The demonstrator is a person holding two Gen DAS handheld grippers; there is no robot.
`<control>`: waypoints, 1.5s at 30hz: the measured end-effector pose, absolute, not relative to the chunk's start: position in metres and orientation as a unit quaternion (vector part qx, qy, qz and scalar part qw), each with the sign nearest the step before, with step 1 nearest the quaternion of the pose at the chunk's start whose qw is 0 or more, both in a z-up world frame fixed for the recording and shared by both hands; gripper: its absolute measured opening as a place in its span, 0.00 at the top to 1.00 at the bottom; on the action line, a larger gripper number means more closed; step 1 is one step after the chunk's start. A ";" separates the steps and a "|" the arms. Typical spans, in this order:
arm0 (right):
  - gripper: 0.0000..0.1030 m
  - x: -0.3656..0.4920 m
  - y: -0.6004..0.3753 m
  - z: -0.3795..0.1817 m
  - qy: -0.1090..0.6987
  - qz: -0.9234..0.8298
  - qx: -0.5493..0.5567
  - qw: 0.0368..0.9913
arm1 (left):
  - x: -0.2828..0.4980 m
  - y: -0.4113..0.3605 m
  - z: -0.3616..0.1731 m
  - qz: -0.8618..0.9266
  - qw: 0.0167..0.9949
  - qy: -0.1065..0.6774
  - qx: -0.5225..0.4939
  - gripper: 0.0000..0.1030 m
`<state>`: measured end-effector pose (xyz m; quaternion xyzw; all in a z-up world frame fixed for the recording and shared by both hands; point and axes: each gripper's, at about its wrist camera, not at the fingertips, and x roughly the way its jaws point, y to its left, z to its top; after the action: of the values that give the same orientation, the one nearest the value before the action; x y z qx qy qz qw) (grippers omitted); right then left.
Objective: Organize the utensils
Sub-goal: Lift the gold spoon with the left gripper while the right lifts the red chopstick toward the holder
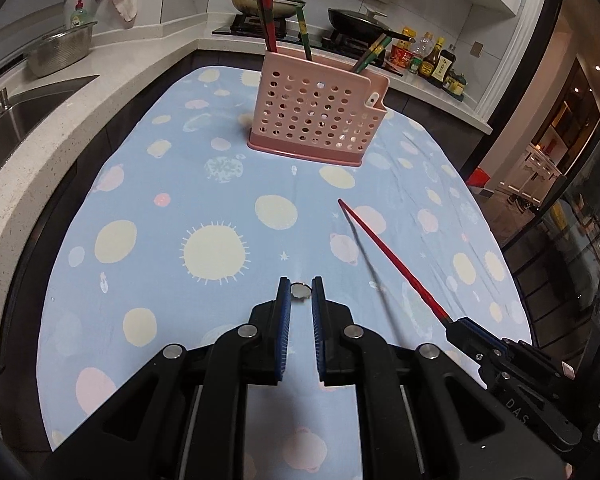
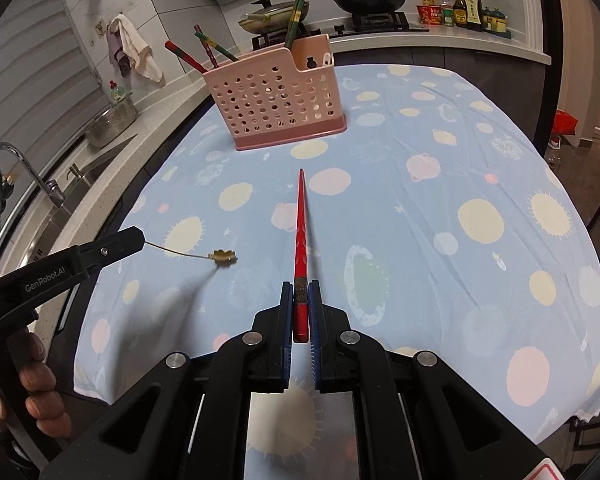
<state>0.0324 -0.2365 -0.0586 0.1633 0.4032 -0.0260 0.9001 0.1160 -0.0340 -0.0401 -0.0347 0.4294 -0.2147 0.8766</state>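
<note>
A pink perforated utensil holder (image 1: 316,116) stands on the table's far side, with several red and green chopsticks upright in it; it also shows in the right wrist view (image 2: 278,100). My right gripper (image 2: 301,292) is shut on a red chopstick (image 2: 301,240) that points toward the holder, above the cloth. That chopstick (image 1: 388,254) and the right gripper (image 1: 466,330) show in the left wrist view. My left gripper (image 1: 301,284) is shut on a small thin-handled gold spoon (image 1: 301,292); its flower-shaped bowl (image 2: 223,257) sticks out from the left gripper (image 2: 138,238).
The table has a blue cloth (image 1: 180,184) with sun and planet prints. A counter with a sink (image 1: 24,108) and a metal colander (image 1: 60,48) runs along the left. A stove with pans (image 1: 268,0) and sauce bottles (image 1: 432,56) lies behind the holder.
</note>
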 end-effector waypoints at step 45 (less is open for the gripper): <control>0.93 0.103 -0.284 0.095 0.242 -0.005 0.185 0.953 | 0.182 -0.043 0.092 -0.246 0.918 0.309 -0.034 0.99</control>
<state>0.1028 -0.2842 0.0948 0.1847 0.2416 -0.0050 0.9526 0.1816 -0.0434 0.0916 -0.0342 0.3088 -0.2462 0.9181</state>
